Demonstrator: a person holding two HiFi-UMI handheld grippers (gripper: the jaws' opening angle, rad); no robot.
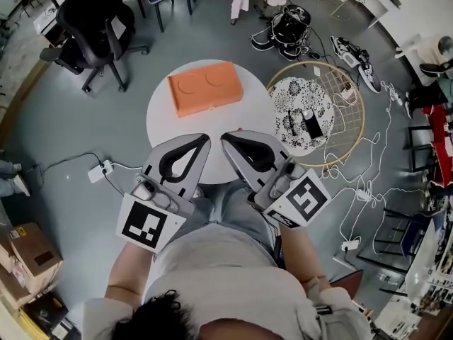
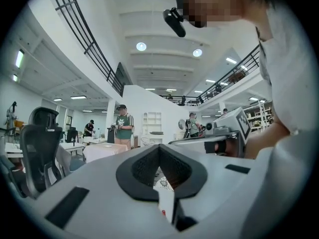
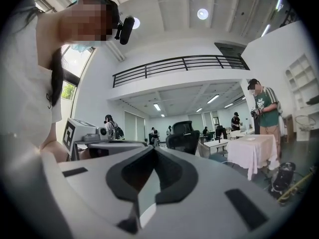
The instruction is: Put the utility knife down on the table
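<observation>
Left hand-held gripper closed, empty, right hand-held gripper likewise, tips over white table

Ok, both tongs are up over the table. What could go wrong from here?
1. The left tongs and right tongs are both shut and empty, so there is nothing held to set on the table.
2. Their tips sit very close together and could knock against each other.
3. Cables lie on the floor by the basket, and a step that way might snag one.
</observation>
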